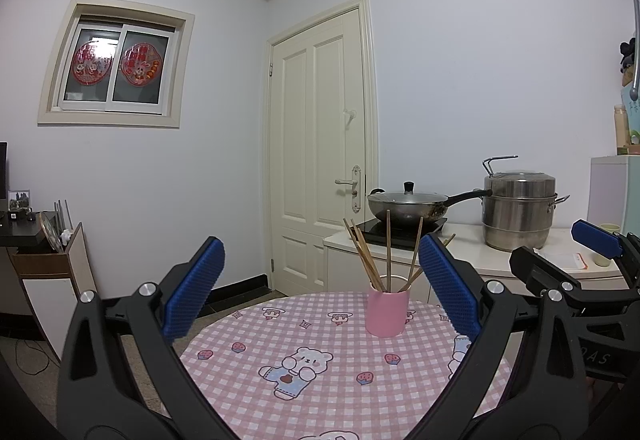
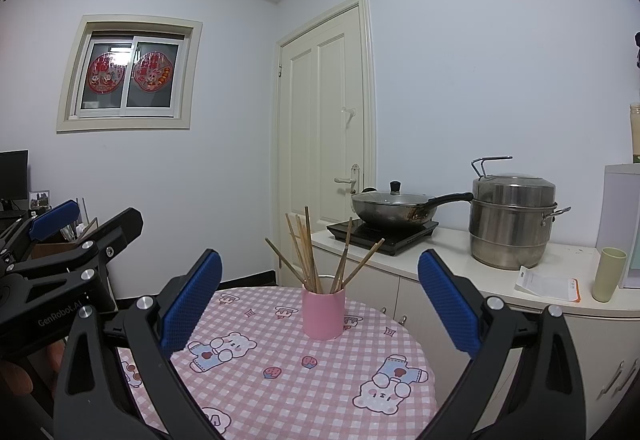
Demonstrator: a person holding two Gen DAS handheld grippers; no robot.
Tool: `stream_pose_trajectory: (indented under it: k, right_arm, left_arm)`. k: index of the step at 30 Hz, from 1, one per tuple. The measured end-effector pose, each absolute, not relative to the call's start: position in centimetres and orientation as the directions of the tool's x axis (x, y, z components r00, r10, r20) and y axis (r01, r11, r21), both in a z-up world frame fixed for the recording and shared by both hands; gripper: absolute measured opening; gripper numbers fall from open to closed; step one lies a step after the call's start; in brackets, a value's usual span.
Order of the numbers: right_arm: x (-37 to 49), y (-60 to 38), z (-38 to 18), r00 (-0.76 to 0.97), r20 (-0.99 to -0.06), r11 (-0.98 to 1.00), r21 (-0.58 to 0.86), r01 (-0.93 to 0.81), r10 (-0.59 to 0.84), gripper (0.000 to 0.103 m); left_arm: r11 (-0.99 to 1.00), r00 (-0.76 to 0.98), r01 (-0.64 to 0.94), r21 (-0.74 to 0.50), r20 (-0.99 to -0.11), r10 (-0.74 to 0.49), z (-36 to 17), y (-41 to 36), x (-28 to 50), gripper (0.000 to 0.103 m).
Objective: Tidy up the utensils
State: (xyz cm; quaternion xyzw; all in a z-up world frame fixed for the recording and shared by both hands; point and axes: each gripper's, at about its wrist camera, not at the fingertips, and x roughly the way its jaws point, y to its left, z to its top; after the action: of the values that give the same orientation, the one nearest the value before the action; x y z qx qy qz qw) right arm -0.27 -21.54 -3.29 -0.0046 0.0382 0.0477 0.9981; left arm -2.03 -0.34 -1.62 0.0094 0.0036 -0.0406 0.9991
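A pink cup (image 1: 387, 312) stands upright near the far edge of a round table with a pink checked cloth (image 1: 312, 372). Several wooden chopsticks (image 1: 370, 256) stand in it, fanned out. The cup (image 2: 323, 313) and chopsticks (image 2: 310, 252) also show in the right wrist view. My left gripper (image 1: 320, 288) is open and empty, held above the near part of the table, short of the cup. My right gripper (image 2: 320, 296) is open and empty, also short of the cup. Each gripper shows at the edge of the other's view, the right one (image 1: 592, 240) and the left one (image 2: 56, 220).
A white counter (image 2: 440, 260) stands behind the table at right, with a lidded wok (image 2: 394, 207) on an induction hob, a steel steamer pot (image 2: 512, 220), a green cup (image 2: 608, 274) and a paper packet (image 2: 548, 284). A closed door (image 1: 320, 143) is behind. A desk and shelf (image 1: 40, 252) stand at left.
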Motion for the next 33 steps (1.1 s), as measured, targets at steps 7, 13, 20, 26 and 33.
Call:
stream_pose_trajectory:
  k: [7,13,20,26,33]
  right_arm:
    - [-0.30,-21.50,-3.29,0.993,-0.077,0.995,-0.006,-0.095,0.094,0.095]
    - [-0.30,-21.46,-3.29,0.993,-0.077,0.995,-0.005,-0.095,0.094,0.095]
    - [-0.41,-21.43,-3.24,0.993,-0.076,0.996,-0.014,-0.093,0.092,0.095]
    - [-0.42,-21.40,-3.26,0.993,-0.074,0.995,-0.015,-0.094,0.092,0.095]
    - [-0.36,-21.23,-3.19,0.993,-0.074,0.995,-0.017,-0.095,0.093,0.095]
  left_arm:
    - [0.997,0.997,0.078,0.020,-0.008,-0.078,-1.61,-0.22,-2.13,0.096]
    - [0.997,0.997,0.076,0.023,-0.005,-0.076,-1.59,-0.26,-2.08,0.096]
    - [0.997,0.997,0.078,0.021,-0.005,-0.077,-1.60,0.02,-2.20,0.096]
    - [0.997,0.997,0.077,0.021,-0.004,-0.077,-1.61,0.04,-2.19,0.096]
    - [0.997,0.997,0.074,0.019,-0.005,-0.074,-1.47,0.21,-2.18,0.096]
